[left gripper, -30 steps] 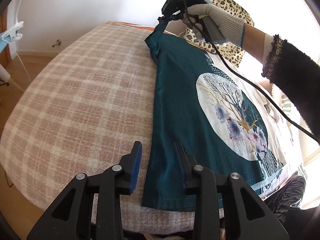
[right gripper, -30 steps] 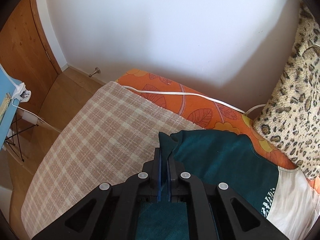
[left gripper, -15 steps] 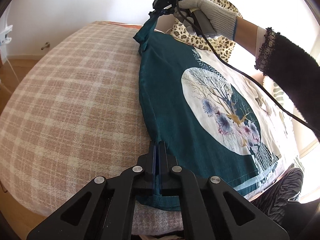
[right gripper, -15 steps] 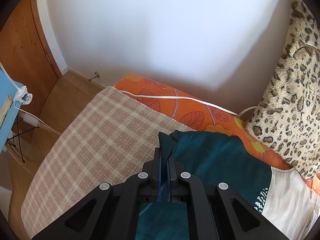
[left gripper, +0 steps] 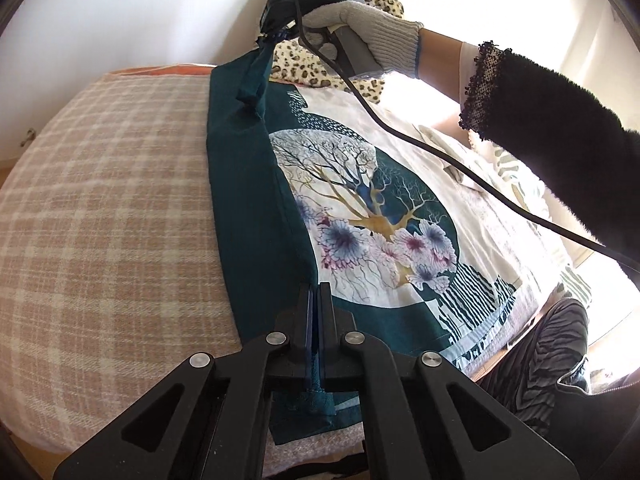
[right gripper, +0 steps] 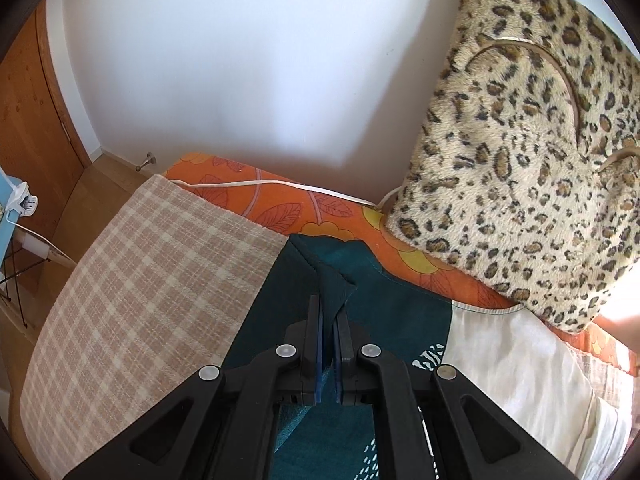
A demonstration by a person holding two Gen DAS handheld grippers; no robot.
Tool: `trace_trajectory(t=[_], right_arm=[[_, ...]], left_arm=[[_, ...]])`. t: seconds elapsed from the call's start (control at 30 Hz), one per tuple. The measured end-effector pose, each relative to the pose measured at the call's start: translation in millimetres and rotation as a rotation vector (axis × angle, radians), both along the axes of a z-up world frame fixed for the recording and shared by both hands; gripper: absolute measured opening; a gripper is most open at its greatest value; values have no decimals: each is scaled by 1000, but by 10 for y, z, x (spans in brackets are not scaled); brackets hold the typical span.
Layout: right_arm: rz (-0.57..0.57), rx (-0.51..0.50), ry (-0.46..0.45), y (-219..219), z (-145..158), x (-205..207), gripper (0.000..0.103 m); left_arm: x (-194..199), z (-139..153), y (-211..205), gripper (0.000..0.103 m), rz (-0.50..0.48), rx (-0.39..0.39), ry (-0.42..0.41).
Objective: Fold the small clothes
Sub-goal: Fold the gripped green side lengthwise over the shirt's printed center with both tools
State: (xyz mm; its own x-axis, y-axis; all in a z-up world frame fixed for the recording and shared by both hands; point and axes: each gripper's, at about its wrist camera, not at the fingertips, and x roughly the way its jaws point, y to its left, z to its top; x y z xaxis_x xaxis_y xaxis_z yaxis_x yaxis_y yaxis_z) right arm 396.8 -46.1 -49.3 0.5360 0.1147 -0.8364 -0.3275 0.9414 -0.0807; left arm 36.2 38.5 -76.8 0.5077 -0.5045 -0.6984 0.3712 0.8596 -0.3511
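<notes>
A teal and white shirt (left gripper: 360, 216) with a tree-and-flowers print lies on the checked blanket (left gripper: 104, 216). Its left teal edge (left gripper: 248, 184) is lifted and folding rightward over the print. My left gripper (left gripper: 315, 292) is shut on that edge at the hem end. At the far end my right gripper (left gripper: 276, 36), held by a gloved hand (left gripper: 360, 28), pinches the shoulder corner clear of the bed. In the right wrist view the right gripper (right gripper: 328, 304) is shut on a raised teal fold (right gripper: 332, 284) of the shirt (right gripper: 384, 312).
A leopard-print cushion (right gripper: 520, 140) leans on the white wall at the head of the bed, over an orange floral sheet (right gripper: 280, 208) with a white cord (right gripper: 256, 184). A wooden door (right gripper: 32, 120) and floor are left of the bed. A black cable (left gripper: 460, 160) trails across the shirt.
My left gripper shut on the shirt's hem edge. Both grippers then lifted the teal edge and carried it rightward over the print, so the fold line now runs along the shirt.
</notes>
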Motion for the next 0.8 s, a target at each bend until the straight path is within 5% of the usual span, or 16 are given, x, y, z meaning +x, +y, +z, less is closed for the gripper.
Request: trace_trajectory(t=[0.37, 0.43, 0.47, 0.5, 0.6, 0.8], right_arm=[[-89, 22, 24, -675, -235, 53, 1], [-90, 10, 24, -697, -285, 56, 2], [-89, -26, 29, -700, -323, 68, 12], [-101, -96, 42, -705, -384, 75, 35], [-169, -314, -5, -754, -473, 63, 48], [-72, -58, -21, -785, -289, -190, 46]], left_arm=[[32, -99, -455, 0, -128, 51, 22], [31, -86, -480, 8, -151, 34, 31], [29, -82, -496, 22, -170, 17, 51], [17, -76, -512, 38, -185, -3, 64], [-66, -2, -493, 44, -199, -19, 19], [-24, 28, -230, 42, -83, -17, 4]])
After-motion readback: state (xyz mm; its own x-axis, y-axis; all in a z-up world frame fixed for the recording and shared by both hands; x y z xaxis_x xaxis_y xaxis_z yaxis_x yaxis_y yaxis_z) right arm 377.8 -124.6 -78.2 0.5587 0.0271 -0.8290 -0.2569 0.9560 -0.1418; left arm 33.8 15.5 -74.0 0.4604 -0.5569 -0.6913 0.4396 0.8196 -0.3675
